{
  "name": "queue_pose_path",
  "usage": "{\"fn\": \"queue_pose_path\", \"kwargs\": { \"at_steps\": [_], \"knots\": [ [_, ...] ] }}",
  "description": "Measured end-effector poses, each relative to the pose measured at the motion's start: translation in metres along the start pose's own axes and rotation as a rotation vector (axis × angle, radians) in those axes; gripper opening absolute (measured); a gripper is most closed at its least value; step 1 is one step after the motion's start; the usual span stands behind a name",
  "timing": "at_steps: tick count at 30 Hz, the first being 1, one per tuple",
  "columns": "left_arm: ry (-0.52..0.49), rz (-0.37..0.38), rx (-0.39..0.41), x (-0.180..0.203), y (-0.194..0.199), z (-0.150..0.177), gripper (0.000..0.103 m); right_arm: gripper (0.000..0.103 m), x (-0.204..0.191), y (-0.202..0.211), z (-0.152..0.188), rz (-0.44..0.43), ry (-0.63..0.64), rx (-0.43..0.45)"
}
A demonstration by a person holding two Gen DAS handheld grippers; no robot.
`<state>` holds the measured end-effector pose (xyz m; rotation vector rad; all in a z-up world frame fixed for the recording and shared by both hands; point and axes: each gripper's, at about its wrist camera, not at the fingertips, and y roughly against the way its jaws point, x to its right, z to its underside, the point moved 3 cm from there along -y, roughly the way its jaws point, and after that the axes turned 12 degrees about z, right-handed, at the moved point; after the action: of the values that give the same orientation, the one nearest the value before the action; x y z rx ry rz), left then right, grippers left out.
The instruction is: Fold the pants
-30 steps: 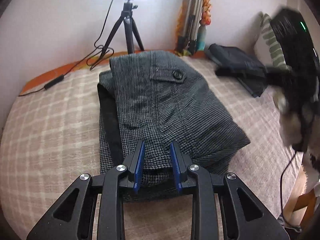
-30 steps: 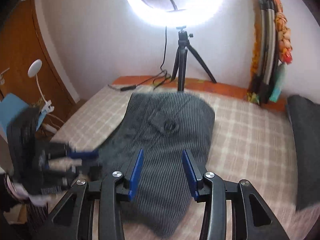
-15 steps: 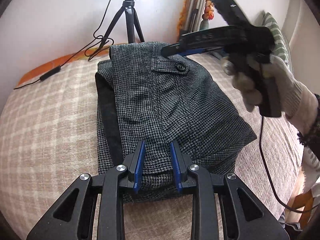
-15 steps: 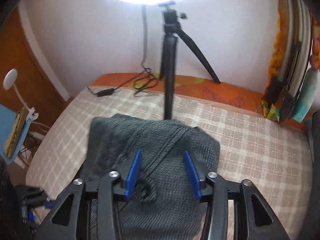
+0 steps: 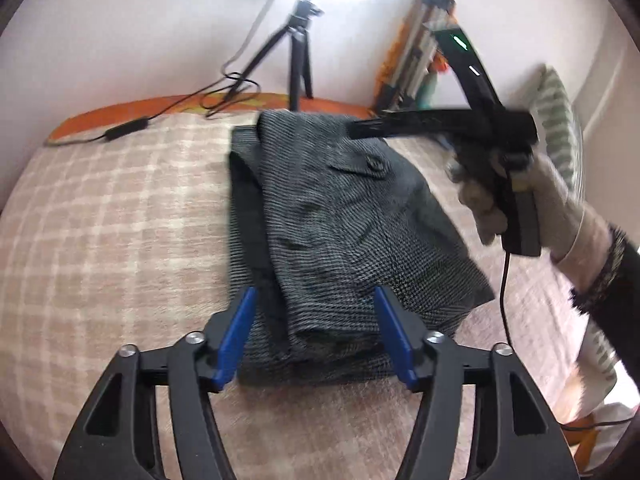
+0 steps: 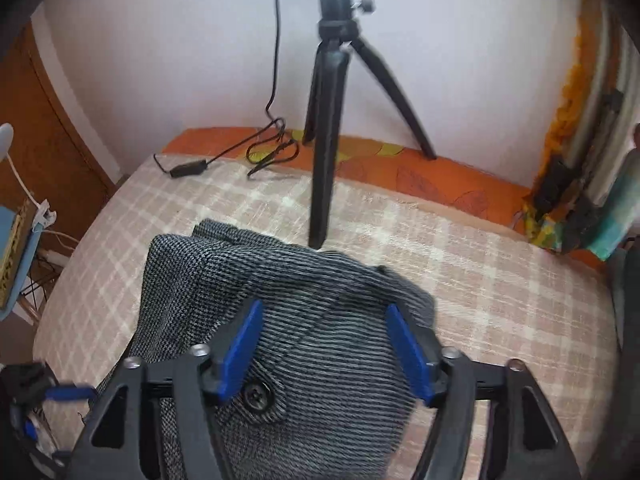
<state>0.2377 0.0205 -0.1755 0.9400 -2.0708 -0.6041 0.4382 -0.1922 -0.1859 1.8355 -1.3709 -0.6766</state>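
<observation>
Grey houndstooth pants (image 5: 340, 224) lie folded in a thick stack on the plaid bed cover, a buttoned pocket flap on top. My left gripper (image 5: 316, 336) is open, its blue pads (image 5: 236, 332) standing either side of the near folded edge. My right gripper (image 6: 324, 344) is open just above the far end of the pants (image 6: 304, 320), close over the pocket button (image 6: 256, 394). In the left wrist view it (image 5: 360, 130) reaches in from the right in a gloved hand.
A ring-light tripod (image 6: 328, 120) stands on the bed just beyond the pants, its cable (image 6: 224, 156) trailing left. The orange bed edge (image 6: 400, 168) meets the wall. A striped pillow (image 5: 560, 120) lies at the right. Colourful items (image 6: 576, 200) lean in the corner.
My left gripper has opened wide and let go of the near fold of the pants. My right gripper has moved lower and further over the far end of the pants.
</observation>
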Motion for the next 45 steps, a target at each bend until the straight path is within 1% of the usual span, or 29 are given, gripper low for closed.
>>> {"fn": "queue_pose_path", "kwargs": {
  "at_steps": [1,3,5,7,9,12,15,20,23,28,32,35,37,40,43,45],
  "knots": [
    [0.026,0.018,0.002,-0.004,0.004,-0.001,0.063,0.078,0.005,0.004,0.0,-0.009,-0.02,0.009],
    [0.113,0.064,0.004,-0.017,0.013,-0.002,0.064,0.081,0.019,0.011,0.003,-0.058,-0.069,0.011],
    [0.214,0.117,-0.005,-0.031,0.016,0.0,0.064,0.082,0.036,0.013,0.008,-0.103,-0.12,-0.007],
    [0.3,0.147,-0.02,-0.042,0.015,0.004,0.064,0.083,0.047,0.012,0.014,-0.145,-0.154,-0.034],
    [0.344,0.167,-0.034,-0.048,0.011,0.005,0.064,0.083,0.053,0.01,0.02,-0.17,-0.169,-0.056],
    [0.384,0.187,-0.056,-0.049,-0.001,0.007,0.064,0.083,0.058,0.006,0.029,-0.206,-0.191,-0.077],
    [0.418,0.184,-0.076,-0.05,-0.01,0.008,0.064,0.083,0.064,0.0,0.035,-0.249,-0.235,-0.097],
    [0.442,0.159,-0.084,-0.053,-0.02,0.008,0.064,0.083,0.064,-0.004,0.04,-0.264,-0.251,-0.11],
    [0.469,0.167,-0.085,-0.054,-0.027,0.006,0.064,0.083,0.062,-0.006,0.041,-0.271,-0.252,-0.115],
    [0.457,0.155,-0.085,-0.051,-0.034,0.005,0.064,0.083,0.062,-0.01,0.045,-0.287,-0.274,-0.124],
    [0.483,0.163,-0.092,-0.055,-0.041,0.007,0.064,0.083,0.059,-0.015,0.046,-0.291,-0.273,-0.132],
    [0.487,0.172,-0.088,-0.054,-0.044,0.007,0.07,0.083,0.06,-0.02,0.048,-0.297,-0.291,-0.14],
    [0.486,0.172,-0.086,-0.052,-0.046,0.006,0.071,0.084,0.059,-0.021,0.048,-0.304,-0.295,-0.142],
    [0.46,0.169,-0.088,-0.046,-0.052,0.004,0.077,0.084,0.058,-0.024,0.048,-0.308,-0.296,-0.143],
    [0.423,0.155,-0.094,-0.041,-0.056,0.002,0.079,0.085,0.058,-0.027,0.047,-0.319,-0.307,-0.145],
    [0.416,0.156,-0.093,-0.038,-0.059,0.001,0.079,0.086,0.058,-0.028,0.047,-0.326,-0.31,-0.144]
  ]
}}
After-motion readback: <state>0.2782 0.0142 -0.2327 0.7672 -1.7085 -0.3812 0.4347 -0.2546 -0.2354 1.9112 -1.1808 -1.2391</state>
